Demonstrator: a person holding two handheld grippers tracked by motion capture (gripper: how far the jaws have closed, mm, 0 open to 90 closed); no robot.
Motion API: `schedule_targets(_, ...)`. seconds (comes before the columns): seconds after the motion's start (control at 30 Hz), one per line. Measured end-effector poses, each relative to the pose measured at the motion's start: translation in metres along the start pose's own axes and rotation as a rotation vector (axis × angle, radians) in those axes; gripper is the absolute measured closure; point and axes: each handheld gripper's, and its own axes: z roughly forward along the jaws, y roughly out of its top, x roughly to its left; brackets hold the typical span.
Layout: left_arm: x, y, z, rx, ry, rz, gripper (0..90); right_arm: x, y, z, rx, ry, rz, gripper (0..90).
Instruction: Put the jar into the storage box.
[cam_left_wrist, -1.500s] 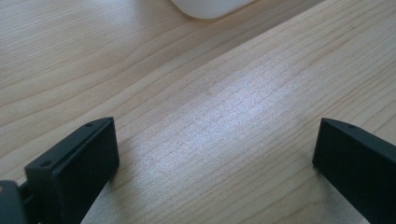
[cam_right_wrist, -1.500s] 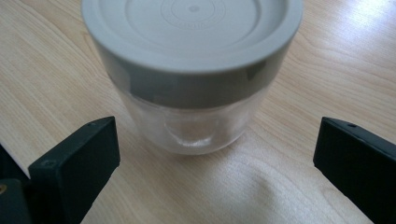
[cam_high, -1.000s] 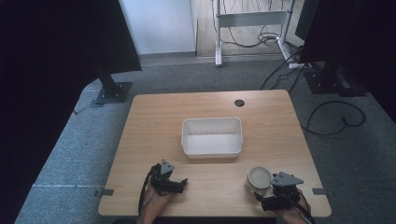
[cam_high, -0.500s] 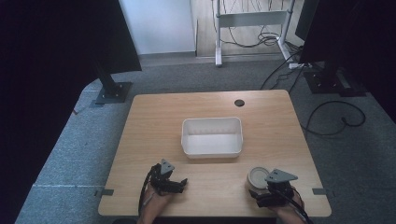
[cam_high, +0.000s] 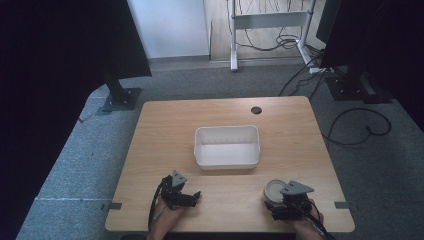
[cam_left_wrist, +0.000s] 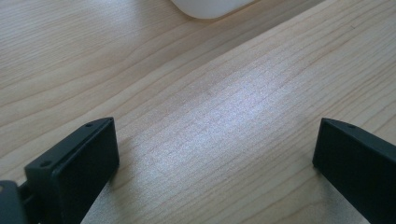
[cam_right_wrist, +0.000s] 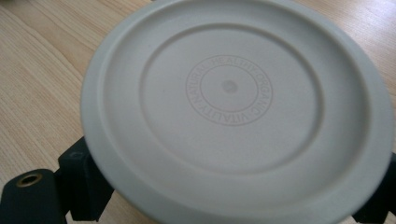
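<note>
A round off-white lid (cam_high: 273, 188) with embossed lettering lies near the table's front right; close up, the lid (cam_right_wrist: 229, 107) sits between and above my right gripper's jaws. My right gripper (cam_high: 278, 201) stands open with one jaw on each side of the lid (cam_right_wrist: 231, 198); whether the jaws touch it is unclear. My left gripper (cam_high: 193, 197) rests at the front left, open, with bare wood between its jaws (cam_left_wrist: 215, 163). A white rectangular bin (cam_high: 227, 164) sits at the table's middle, and its rounded corner (cam_left_wrist: 210, 7) shows ahead of the left gripper.
The wooden table (cam_high: 170, 130) has a dark cable hole (cam_high: 256, 110) near its back edge. Dark monitor stands (cam_high: 120, 97) and loose cables (cam_high: 360, 125) lie on the grey carpet beyond the table.
My right gripper has shifted a little left and forward, closing in on the round lid. The left gripper has stayed in place.
</note>
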Motion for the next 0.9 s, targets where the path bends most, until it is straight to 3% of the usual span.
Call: schedule_targets(0.9,0.0,0.0,0.0,0.001,0.0,0.001,0.0,0.006,0.037,0.01,-0.038,0.008,-0.018,9.7)
